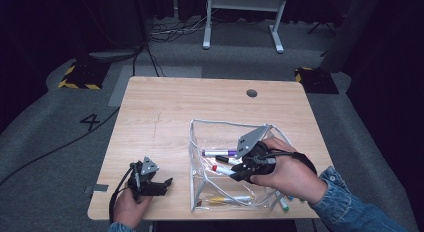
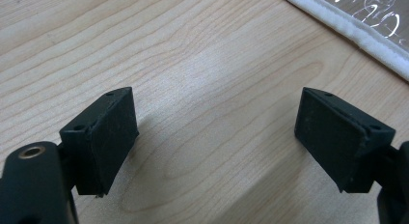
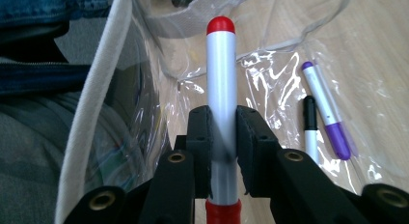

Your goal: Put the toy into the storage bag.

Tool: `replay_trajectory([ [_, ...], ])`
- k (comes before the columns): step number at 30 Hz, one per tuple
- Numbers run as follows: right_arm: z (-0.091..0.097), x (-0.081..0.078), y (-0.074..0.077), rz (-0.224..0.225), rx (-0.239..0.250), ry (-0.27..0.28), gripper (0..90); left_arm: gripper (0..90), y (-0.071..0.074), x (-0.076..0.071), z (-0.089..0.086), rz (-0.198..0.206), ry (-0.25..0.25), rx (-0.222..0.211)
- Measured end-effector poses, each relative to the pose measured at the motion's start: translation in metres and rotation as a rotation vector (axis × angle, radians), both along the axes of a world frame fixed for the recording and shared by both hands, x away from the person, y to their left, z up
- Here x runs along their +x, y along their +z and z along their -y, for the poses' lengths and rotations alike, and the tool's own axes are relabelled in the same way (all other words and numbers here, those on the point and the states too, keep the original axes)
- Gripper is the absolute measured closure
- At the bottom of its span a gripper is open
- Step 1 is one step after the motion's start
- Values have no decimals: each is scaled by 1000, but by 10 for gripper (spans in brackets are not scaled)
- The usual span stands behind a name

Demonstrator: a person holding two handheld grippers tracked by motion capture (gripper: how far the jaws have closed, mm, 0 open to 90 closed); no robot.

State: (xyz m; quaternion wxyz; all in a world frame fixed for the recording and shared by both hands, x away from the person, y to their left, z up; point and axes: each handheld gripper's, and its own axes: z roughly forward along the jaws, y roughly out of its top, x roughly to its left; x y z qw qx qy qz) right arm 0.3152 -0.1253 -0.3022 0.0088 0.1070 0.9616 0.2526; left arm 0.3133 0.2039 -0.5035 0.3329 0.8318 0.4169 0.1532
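A clear plastic pouch [image 1: 200, 142] with white trim lies open on the wooden table. My right gripper [image 1: 235, 169] reaches into it from the right and is shut on a red-capped white marker [image 3: 221, 84], which sticks out straight between the pads. The same red marker [image 1: 220, 169] shows at the gripper's tip over the pouch. A purple marker [image 3: 324, 108] and a black marker [image 3: 310, 122] lie in the pouch beside it. My left gripper [image 2: 214, 137] rests low over bare wood at the table's front left, jaws wide apart with nothing between them.
A yellow pen [image 1: 225, 198] lies in the pouch's near end, and more markers [image 1: 284, 204] lie by its right corner. The pouch's white edge [image 2: 347, 26] is just beyond my left gripper. A cable hole [image 1: 251, 93] sits at the table's far right.
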Motion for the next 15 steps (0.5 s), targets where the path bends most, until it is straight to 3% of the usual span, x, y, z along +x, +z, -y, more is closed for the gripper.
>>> replay_trajectory([
  [8, -16, 6, -19, -4, -85, 59, 768, 152, 0, 0, 0, 2, 0, 2],
  [15, -23, 10, -33, -19, -129, 82, 768, 153, 0, 0, 0, 1, 2, -1],
])
